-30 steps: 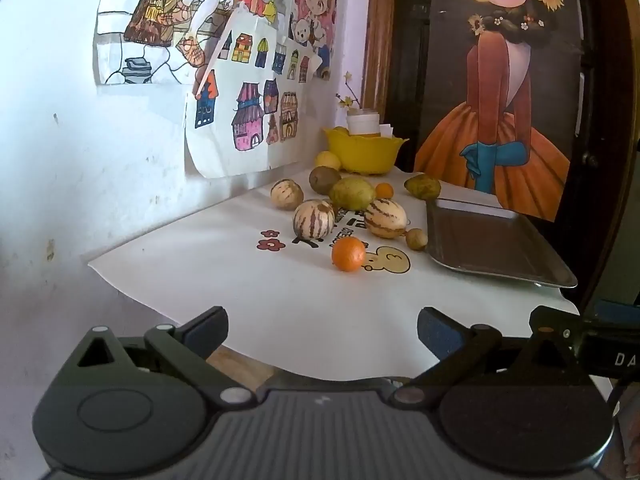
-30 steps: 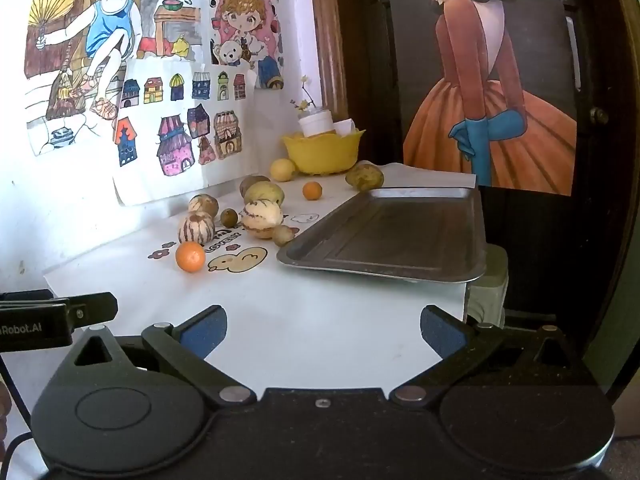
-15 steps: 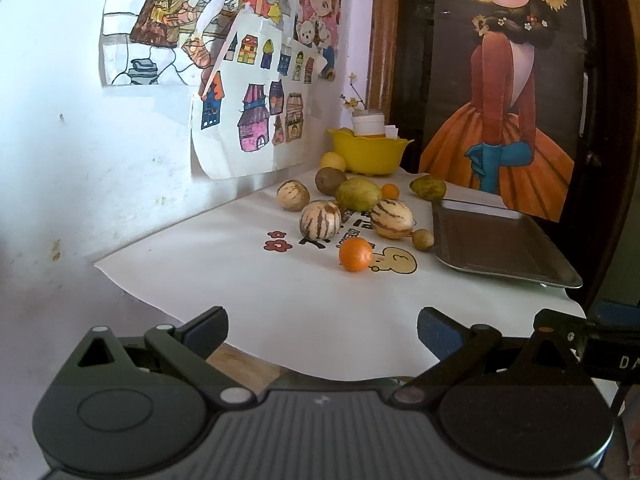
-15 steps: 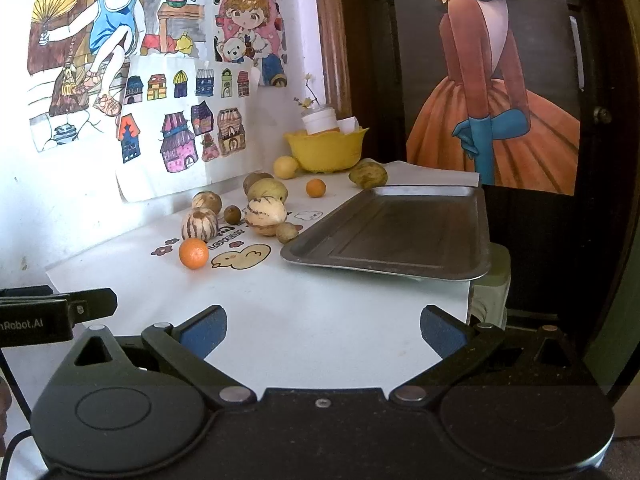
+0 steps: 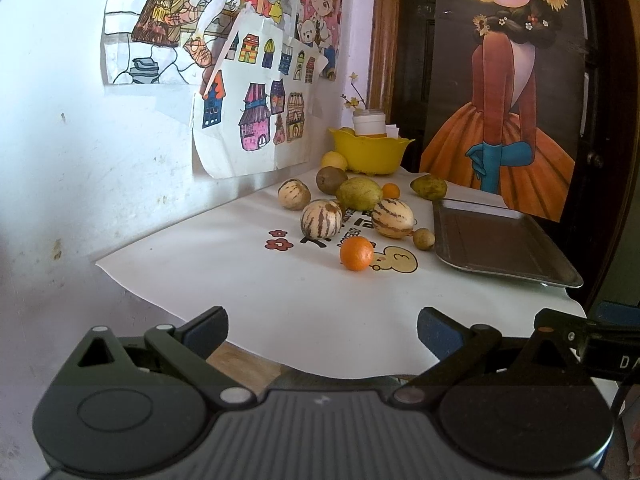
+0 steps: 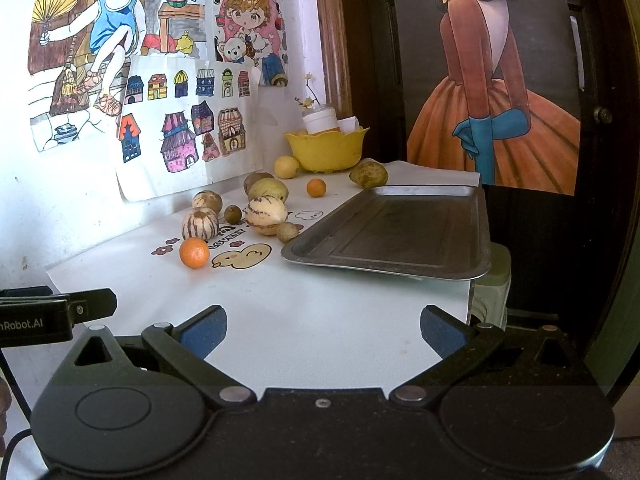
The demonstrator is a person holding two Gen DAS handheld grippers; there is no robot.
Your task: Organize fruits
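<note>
Left wrist: left gripper (image 5: 322, 330) fingers released, nothing held; fruits (image 5: 356, 216) loose on bench at 12 o'clock, tray (image 5: 496, 240) at 2.
Right wrist: right gripper (image 6: 322, 330) released; tray (image 6: 400, 232) bare at 1 o'clock. Nothing sorted yet.

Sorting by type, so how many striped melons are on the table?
3. One sits nearest, just behind the big orange; one lies beside the metal tray; one is farther back near the wall. More may hide behind other fruit.
</note>
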